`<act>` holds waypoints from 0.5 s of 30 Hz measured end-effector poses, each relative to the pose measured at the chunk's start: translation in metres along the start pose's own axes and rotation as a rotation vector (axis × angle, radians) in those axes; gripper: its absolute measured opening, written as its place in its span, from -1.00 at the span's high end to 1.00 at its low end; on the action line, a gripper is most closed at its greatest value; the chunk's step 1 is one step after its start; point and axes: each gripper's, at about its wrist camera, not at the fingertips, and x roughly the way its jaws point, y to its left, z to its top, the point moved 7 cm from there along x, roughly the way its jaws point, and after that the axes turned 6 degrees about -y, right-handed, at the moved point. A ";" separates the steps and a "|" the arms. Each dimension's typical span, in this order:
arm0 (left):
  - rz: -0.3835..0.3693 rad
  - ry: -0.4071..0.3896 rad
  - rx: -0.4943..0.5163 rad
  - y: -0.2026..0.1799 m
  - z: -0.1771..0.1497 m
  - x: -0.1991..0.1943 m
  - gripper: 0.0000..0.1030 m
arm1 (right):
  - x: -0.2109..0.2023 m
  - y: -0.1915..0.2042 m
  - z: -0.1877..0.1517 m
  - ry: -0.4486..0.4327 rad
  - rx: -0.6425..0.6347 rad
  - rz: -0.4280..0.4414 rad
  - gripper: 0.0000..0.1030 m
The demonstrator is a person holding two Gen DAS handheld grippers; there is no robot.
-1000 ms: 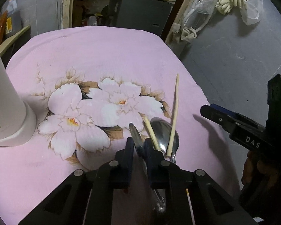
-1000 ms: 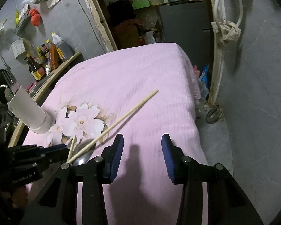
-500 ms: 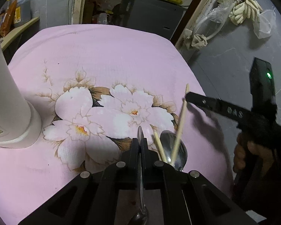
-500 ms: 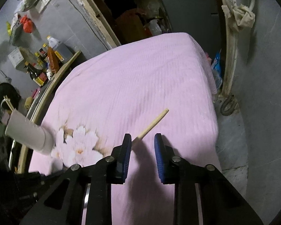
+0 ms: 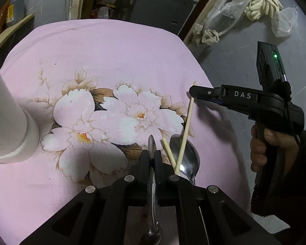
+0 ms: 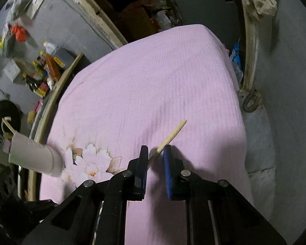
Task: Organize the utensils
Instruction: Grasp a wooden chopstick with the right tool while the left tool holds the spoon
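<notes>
My left gripper [image 5: 152, 153] is shut on a metal spoon [image 5: 152, 143], which stands on edge between the pads, its handle running back under the gripper. A second spoon [image 5: 186, 157] lies on the pink flowered cloth [image 5: 112, 61] just to the right, with two wooden chopsticks [image 5: 188, 118] crossed over it. My right gripper [image 6: 155, 149] straddles the far end of the long chopstick [image 6: 173, 132]. Its jaws are closing, a narrow gap still shows, and the stick runs slantwise between the pads. From the left wrist view the right gripper [image 5: 195, 90] reaches in from the right.
A white cylindrical holder [image 5: 8, 122] stands at the cloth's left edge; in the right wrist view the holder [image 6: 32, 157] has a chopstick poking out. A shelf of bottles [image 6: 47, 71] lies beyond it. The cloth drops off to a grey floor [image 6: 285, 102] on the right.
The left jaws closed on the spoon, turning it on edge. The right gripper came in from the right to the long chopstick's end, and its jaws narrowed around it.
</notes>
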 end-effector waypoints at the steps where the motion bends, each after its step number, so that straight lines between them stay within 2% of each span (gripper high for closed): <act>1: 0.004 0.001 0.008 0.000 0.000 0.000 0.90 | -0.001 -0.001 -0.001 -0.004 0.014 0.006 0.80; 3: 0.020 0.002 0.033 -0.004 0.001 0.001 0.90 | -0.004 -0.003 -0.003 -0.015 0.063 0.043 1.00; 6: 0.032 -0.008 0.032 -0.005 0.002 0.000 0.94 | -0.008 -0.007 -0.012 -0.015 0.095 0.043 1.00; 9: 0.008 -0.019 -0.027 0.001 0.002 -0.004 0.96 | -0.010 -0.008 -0.020 -0.013 0.128 0.059 1.00; 15: 0.028 -0.040 -0.053 0.006 -0.002 -0.011 0.97 | -0.005 -0.015 -0.027 0.014 0.223 0.108 0.98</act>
